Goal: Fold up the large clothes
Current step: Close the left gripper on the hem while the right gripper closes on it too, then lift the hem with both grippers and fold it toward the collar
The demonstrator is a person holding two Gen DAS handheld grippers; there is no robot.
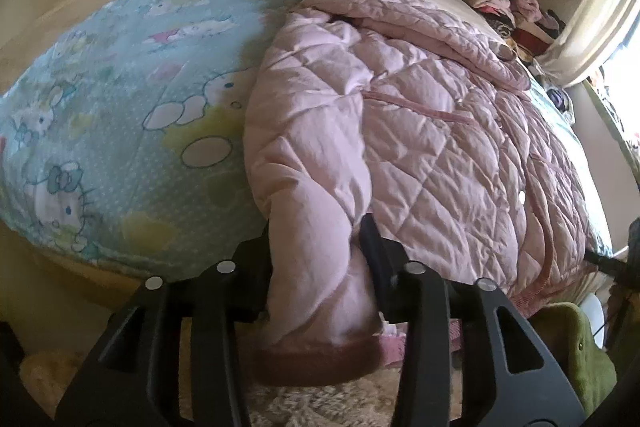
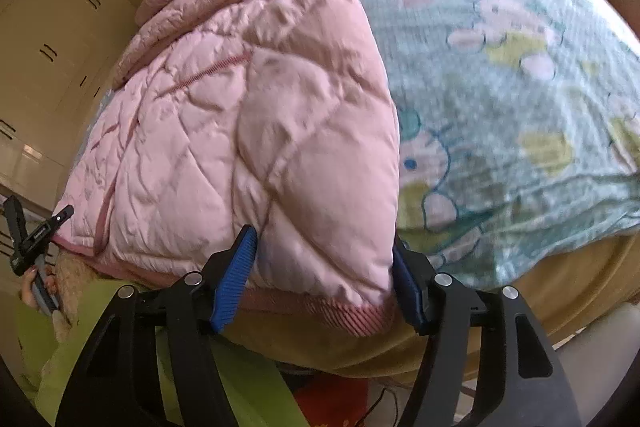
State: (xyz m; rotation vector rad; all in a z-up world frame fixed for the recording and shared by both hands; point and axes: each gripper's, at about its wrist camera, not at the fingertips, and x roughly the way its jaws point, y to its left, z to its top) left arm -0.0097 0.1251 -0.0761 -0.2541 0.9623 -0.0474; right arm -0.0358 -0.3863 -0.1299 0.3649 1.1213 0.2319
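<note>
So the pink quilted puffer jacket (image 1: 400,131) lies on the bed, stretching up-frame away from both claws, left claw (image 1: 320,255) pinching a sleeve cuff at lower centre, right claw (image 2: 324,259) half-open astride the ribbed hem corner, not obviously gripping.

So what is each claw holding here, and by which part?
Left claw: the pink quilted jacket, gripped on a sleeve just above its ribbed cuff. Right claw: straddles the jacket's bottom hem corner; a firm pinch cannot be told.
</note>
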